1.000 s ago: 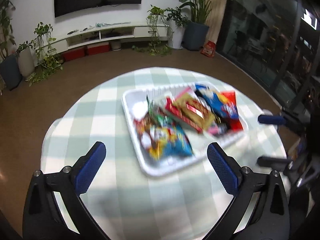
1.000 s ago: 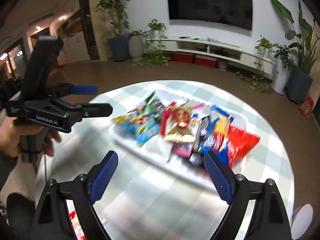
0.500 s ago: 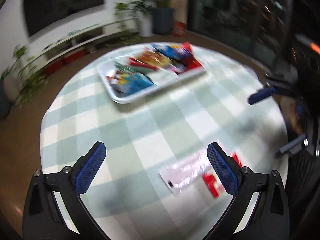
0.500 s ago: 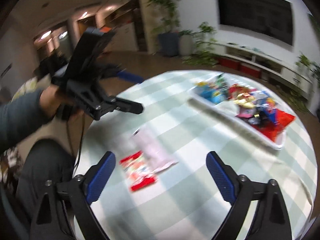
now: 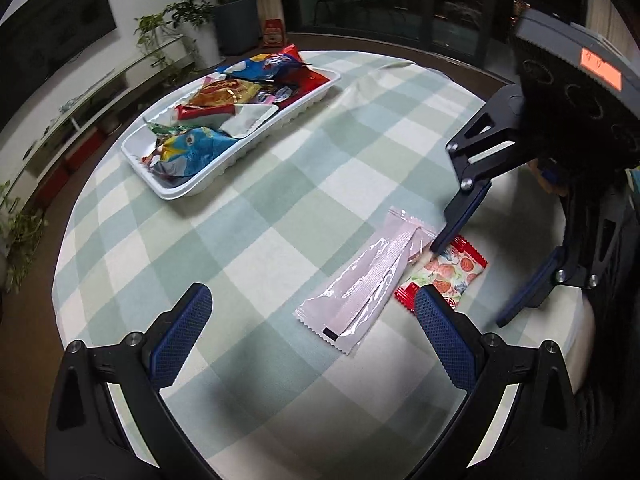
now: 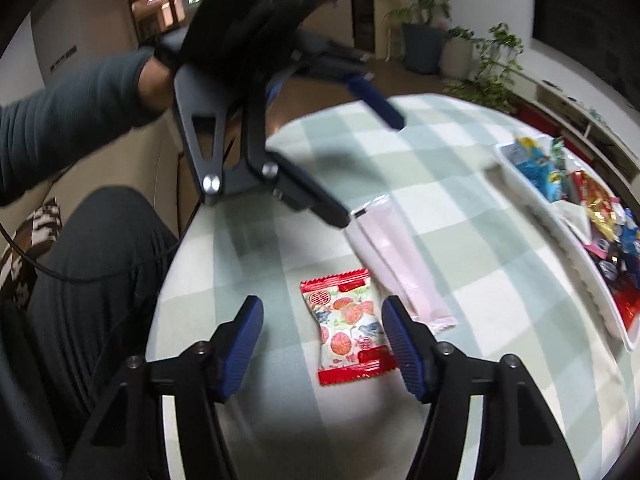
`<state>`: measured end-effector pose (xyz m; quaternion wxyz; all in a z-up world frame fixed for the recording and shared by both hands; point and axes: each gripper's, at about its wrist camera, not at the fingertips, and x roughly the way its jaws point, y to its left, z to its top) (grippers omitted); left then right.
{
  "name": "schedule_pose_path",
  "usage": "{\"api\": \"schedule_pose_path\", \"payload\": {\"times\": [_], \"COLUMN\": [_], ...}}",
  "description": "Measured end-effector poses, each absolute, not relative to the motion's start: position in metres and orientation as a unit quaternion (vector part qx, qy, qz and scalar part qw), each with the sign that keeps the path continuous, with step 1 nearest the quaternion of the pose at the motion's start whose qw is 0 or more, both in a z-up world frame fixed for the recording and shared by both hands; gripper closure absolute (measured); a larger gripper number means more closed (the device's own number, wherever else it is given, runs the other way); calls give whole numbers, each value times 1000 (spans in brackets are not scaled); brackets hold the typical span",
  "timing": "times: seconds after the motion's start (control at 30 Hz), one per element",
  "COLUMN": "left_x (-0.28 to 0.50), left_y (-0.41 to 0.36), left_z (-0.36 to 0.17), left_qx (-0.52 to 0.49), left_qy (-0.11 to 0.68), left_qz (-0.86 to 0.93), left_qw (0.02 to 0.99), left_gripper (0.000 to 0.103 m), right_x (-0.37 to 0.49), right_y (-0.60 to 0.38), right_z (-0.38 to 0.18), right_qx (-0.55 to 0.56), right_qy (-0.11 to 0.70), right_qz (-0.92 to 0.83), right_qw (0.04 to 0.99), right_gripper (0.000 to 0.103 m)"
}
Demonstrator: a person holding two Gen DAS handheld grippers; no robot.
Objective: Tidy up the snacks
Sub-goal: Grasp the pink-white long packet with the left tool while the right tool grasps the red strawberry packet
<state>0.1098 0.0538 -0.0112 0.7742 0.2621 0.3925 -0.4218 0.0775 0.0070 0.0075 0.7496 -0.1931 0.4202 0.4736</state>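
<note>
A pale pink long packet (image 5: 368, 280) and a red fruit-print candy packet (image 5: 444, 276) lie on the checked tablecloth near the table's front. In the right wrist view the red packet (image 6: 350, 326) lies between my open right gripper's (image 6: 322, 346) fingers, with the pink packet (image 6: 396, 264) beside it. My left gripper (image 5: 310, 332) is open and empty, just short of the pink packet. The right gripper (image 5: 468, 280) shows in the left wrist view, straddling the red packet. A white tray (image 5: 176, 190) full of snack packets stands at the far left.
The tray (image 6: 592, 280) runs along the right in the right wrist view. The round table's edge is close behind the red packet, with the person's lap (image 6: 96, 264) beyond it. Potted plants (image 5: 200, 20) and a low TV shelf (image 5: 92, 92) line the far wall.
Both grippers have swung away from the tray to the table's near side. The two loose packets have come into view, and the right gripper has dropped down around the red one.
</note>
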Motion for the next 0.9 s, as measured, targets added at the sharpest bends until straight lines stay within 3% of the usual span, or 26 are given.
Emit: {"api": "schedule_pose_path", "payload": {"times": [0.37,0.43,0.53,0.67,0.9], "left_x": [112,111,114,119,120], "left_y": [33,28,20,10,-5], "left_z": [-24,-26,-27,-32,-49], "left_qx": [290,302,312,325,361], "left_qy": [393,394,398,409,420], "left_qz": [-464,-467,-471,-471,-462], "left_qw": [739,732,723,711,692], "left_gripper": [4,4,5,23,23], "right_x": [89,91,94,89,69], "right_y": [13,11,10,4,-27], "right_z": [-6,-5,-3,-2,-1], "right_qx": [-238,-236,-240,-236,-208], "right_qy": [438,445,448,450,461], "right_qz": [467,468,462,459,431], "right_qw": [730,726,727,729,747], "right_gripper": [44,48,64,64,65]}}
